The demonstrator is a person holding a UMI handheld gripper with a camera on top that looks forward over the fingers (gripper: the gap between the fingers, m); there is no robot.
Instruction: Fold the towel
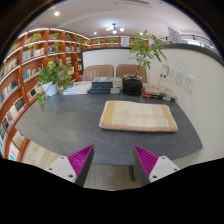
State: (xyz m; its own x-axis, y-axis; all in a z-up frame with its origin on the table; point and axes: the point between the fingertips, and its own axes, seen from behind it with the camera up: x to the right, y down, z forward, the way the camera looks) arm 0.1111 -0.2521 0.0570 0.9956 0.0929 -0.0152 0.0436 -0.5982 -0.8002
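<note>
- The tongs [113, 163] are released, their two magenta pads [80, 160] spread wide with nothing between them.
- Beneath them spreads a round dark grey surface [60, 125].
- Beyond the fingers, well apart from them, a folded pale yellow towel with orange stripes [138, 116] lies flat on it.
- Farther off stand a leafy green potted plant [54, 78], a black bag [132, 86] and wooden bookshelves [25, 65].

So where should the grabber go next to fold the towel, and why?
Probably forward, toward the near edge of the towel. The gripper is open and holds nothing, and the towel lies flat on the grey table, beyond the fingers with bare tabletop between. It looks already folded into a rectangle, so another fold would likely start by getting an edge between the fingers.
</note>
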